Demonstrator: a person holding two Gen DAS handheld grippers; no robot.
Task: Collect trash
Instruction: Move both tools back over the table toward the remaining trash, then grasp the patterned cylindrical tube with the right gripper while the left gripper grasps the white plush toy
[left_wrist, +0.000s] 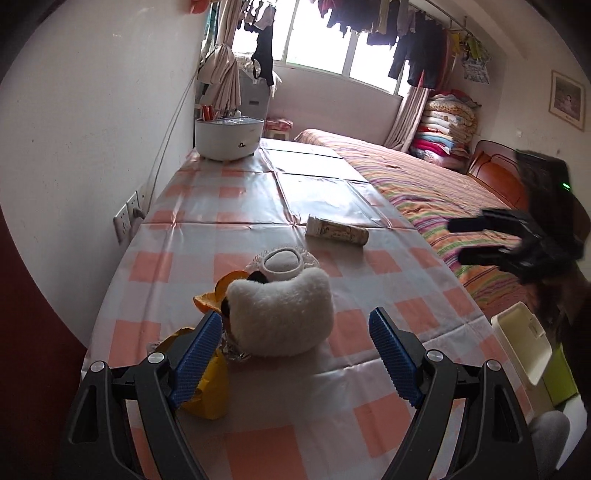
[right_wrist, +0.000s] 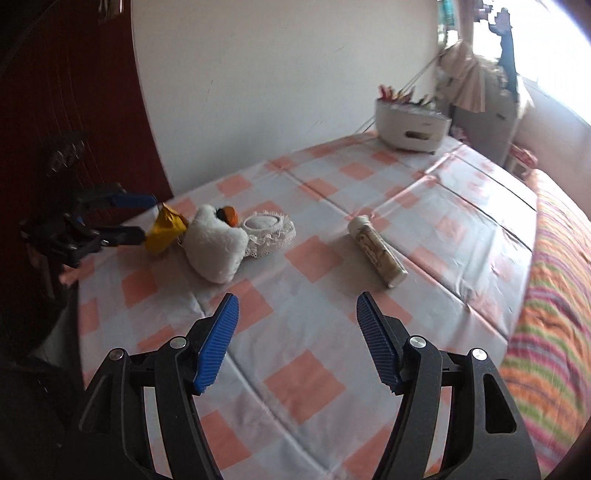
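yellow wrapper (right_wrist: 165, 229) (crumpled): beside plush toy (right_wrist: 216, 243) | left gripper (left_wrist: 295, 325): released | right gripper (right_wrist: 297, 314): released, empty

Yellow wrappers: one (left_wrist: 207, 387), by the left gripper's left finger
Plush toys: one (left_wrist: 284, 314), white, just ahead of the left gripper
Lace-trimmed cushions: one (left_wrist: 284, 260), right behind the toy
Orange peel pieces: one (left_wrist: 212, 295), left of the toy
Tubes lying flat: one (right_wrist: 378, 251), ahead and right of the right gripper
White containers: one (left_wrist: 227, 138), far ahead at the table's end
Checked tablecloths: one (right_wrist: 314, 369), under both grippers
Bins: one (left_wrist: 524, 343), right of the left gripper
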